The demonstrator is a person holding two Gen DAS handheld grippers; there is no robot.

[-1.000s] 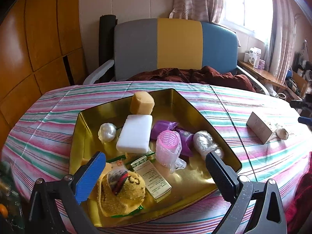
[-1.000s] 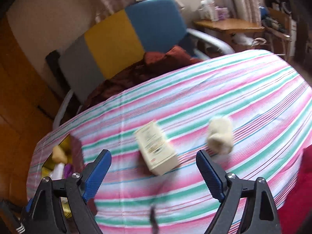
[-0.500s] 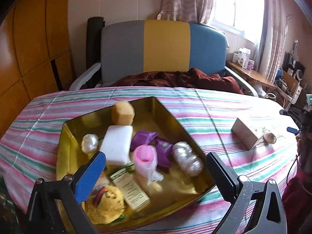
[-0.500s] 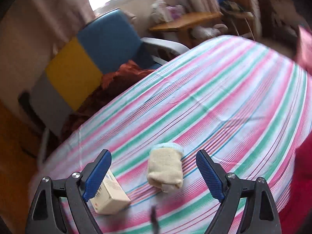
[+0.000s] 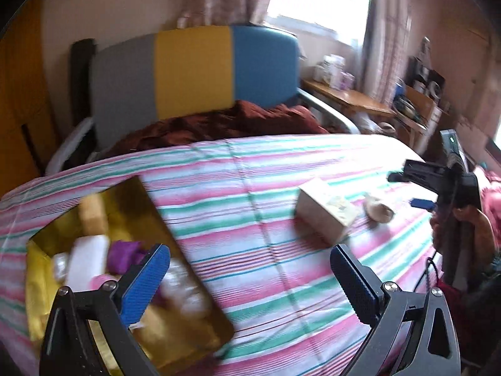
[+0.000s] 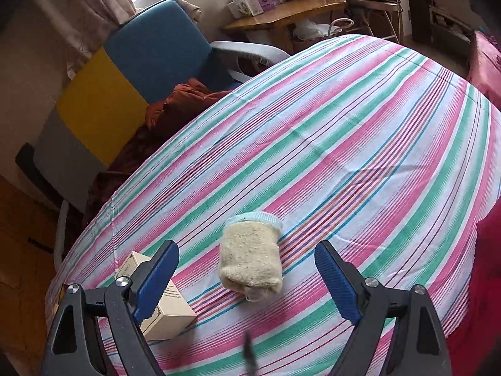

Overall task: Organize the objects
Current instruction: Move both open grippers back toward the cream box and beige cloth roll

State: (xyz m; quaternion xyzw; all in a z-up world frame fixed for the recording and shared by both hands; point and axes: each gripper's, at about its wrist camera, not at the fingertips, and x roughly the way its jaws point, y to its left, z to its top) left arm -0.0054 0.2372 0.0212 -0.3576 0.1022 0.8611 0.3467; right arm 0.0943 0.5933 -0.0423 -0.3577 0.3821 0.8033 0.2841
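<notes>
While your right gripper hangs wide and empty above the rolled sock, the jaws straddle it, presumably lined up for a pickup. Just beside the sock, the cardboard box lies on the striped counter; its print is too small to read. Your left gripper, also wide and empty, points between the box and the gold tray, which likely collects the sorted items.
</notes>
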